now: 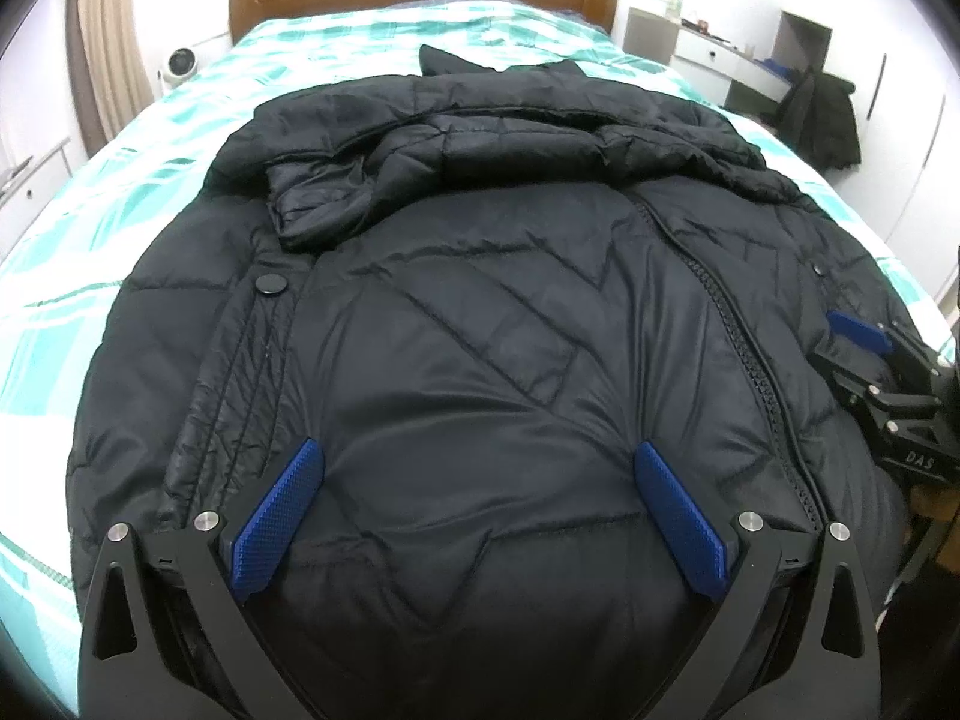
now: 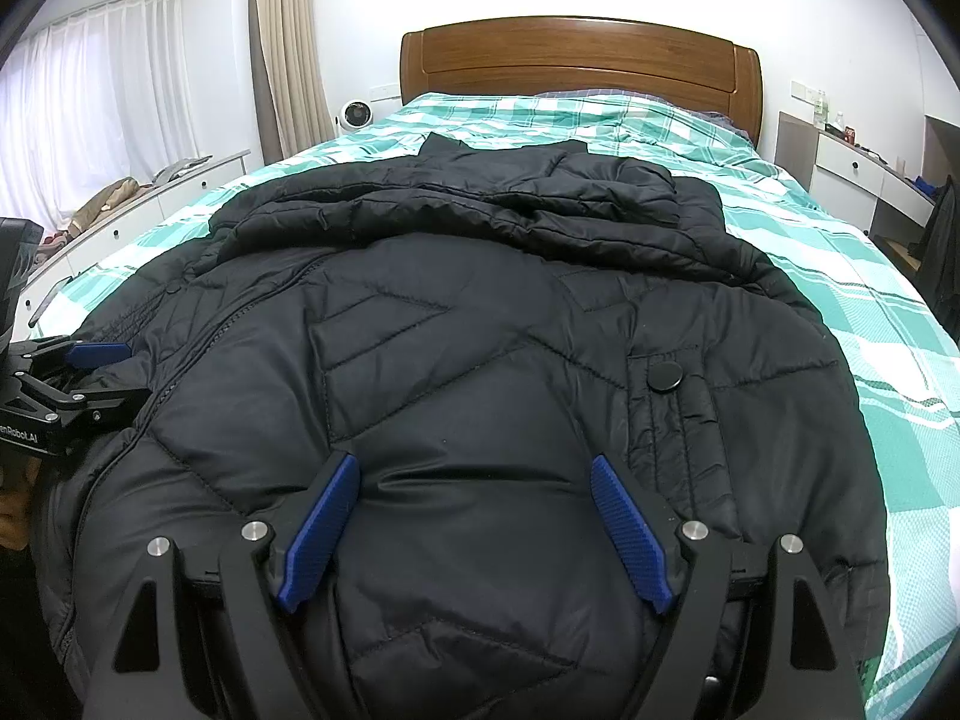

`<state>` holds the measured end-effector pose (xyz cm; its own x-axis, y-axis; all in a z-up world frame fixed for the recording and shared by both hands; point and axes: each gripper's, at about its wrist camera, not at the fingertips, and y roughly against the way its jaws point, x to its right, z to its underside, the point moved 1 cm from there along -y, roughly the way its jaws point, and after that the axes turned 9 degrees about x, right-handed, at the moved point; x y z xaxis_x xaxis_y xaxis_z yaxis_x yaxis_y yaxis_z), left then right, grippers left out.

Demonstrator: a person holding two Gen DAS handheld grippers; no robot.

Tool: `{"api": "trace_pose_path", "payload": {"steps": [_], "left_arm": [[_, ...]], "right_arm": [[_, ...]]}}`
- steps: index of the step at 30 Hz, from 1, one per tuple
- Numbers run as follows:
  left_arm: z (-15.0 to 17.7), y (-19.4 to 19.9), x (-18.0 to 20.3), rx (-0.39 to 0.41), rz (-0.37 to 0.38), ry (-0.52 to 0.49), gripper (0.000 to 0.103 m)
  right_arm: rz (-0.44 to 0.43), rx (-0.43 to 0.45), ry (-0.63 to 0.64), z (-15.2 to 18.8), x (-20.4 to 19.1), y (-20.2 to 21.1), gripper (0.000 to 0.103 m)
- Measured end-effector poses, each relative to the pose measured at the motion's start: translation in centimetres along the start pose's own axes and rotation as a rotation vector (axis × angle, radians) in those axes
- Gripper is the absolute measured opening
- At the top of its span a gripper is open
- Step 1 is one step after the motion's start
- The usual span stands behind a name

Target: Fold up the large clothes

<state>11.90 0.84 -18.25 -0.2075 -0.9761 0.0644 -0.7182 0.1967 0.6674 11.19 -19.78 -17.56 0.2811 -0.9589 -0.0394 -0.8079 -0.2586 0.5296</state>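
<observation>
A dark quilted puffer jacket (image 1: 480,312) lies spread across a bed (image 2: 840,312) made up in green-and-white check, its hem nearest the cameras and its sleeves folded across the chest towards the wooden headboard (image 2: 576,60). The left gripper (image 1: 480,504) hovers low over the bottom panel with its blue pads (image 1: 282,516) set wide apart and nothing between them; the right gripper (image 2: 474,528) sits alongside over the other half of the hem, likewise spread and empty, just short of a round snap button (image 2: 666,375) on the placket. The zipper (image 1: 738,324) runs up the coat between the two tools. The shell looks slick and glossy and the filling thick, so the garment is likely to be light for its bulk, soft, springy and prone to slide out of a shallow pinch or puff back open once folded. The firmest purchase would seem to be the stitched bottom edge at each side, taken deep enough to catch both layers, rather than the smooth padded middle. A desk (image 1: 732,60) and a dresser (image 2: 150,210) flank the bed.
</observation>
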Motion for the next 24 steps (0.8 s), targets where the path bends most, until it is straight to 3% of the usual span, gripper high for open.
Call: {"api": "trace_pose_path", "payload": {"steps": [6, 14, 21, 24], "left_arm": [[-0.1, 0.4, -0.1, -0.025, 0.014, 0.016, 0.102], [0.5, 4.7, -0.8, -0.017, 0.026, 0.039, 0.102], [1.1, 9.5, -4.5, 0.016, -0.021, 0.109, 0.102], [1.0, 12.1, -7.5, 0.025, -0.023, 0.155, 0.102]], "right_arm": [[-0.001, 0.0, 0.0, 0.0, 0.0, 0.0, 0.082], [0.002, -0.003, 0.0, 0.0, 0.0, 0.0, 0.082], [0.003, -0.027, -0.008, -0.3, 0.0, -0.2, 0.082], [0.02, -0.092, -0.028, -1.4, 0.0, -0.3, 0.082]]}}
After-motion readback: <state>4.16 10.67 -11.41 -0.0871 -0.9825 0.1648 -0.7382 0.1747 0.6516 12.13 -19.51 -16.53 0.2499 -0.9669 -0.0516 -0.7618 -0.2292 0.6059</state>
